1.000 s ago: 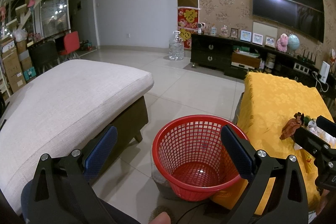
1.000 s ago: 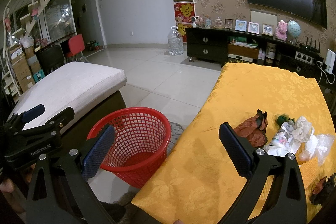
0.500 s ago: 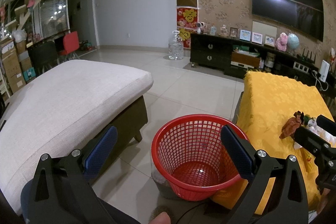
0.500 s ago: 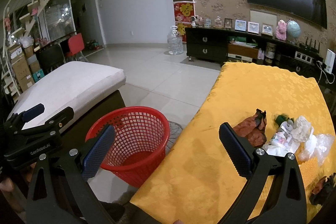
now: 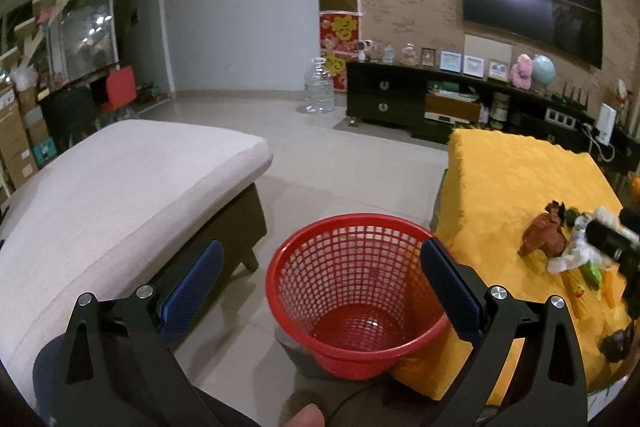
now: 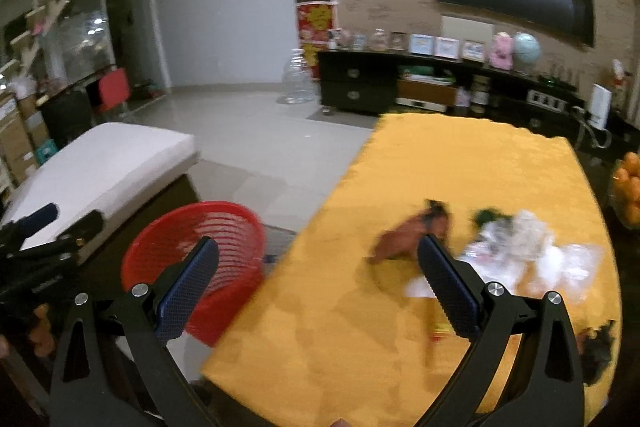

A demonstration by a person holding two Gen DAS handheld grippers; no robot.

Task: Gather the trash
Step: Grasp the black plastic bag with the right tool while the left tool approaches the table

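Observation:
A red mesh basket (image 5: 356, 291) stands empty on the floor beside a table with a yellow cloth (image 5: 512, 187). My left gripper (image 5: 320, 279) is open and empty above the basket. Trash lies on the cloth: a brown crumpled wrapper (image 6: 408, 235), a green scrap (image 6: 486, 217) and white and clear plastic pieces (image 6: 532, 247). The wrapper also shows in the left wrist view (image 5: 544, 233). My right gripper (image 6: 318, 275) is open and empty over the cloth, its right finger (image 6: 448, 283) just in front of the brown wrapper. The right view is blurred.
A grey cushioned bench (image 5: 120, 187) stands left of the basket. A dark TV cabinet (image 5: 440, 99) runs along the far wall, with a water jug (image 5: 318, 91) on the tiled floor. A bowl of oranges (image 6: 628, 183) sits at the far right. Dark scraps (image 6: 596, 347) lie near the cloth's right edge.
My right gripper has swung right and forward toward the trash pile, so the wrapper now sits at its right finger. The left gripper has barely moved.

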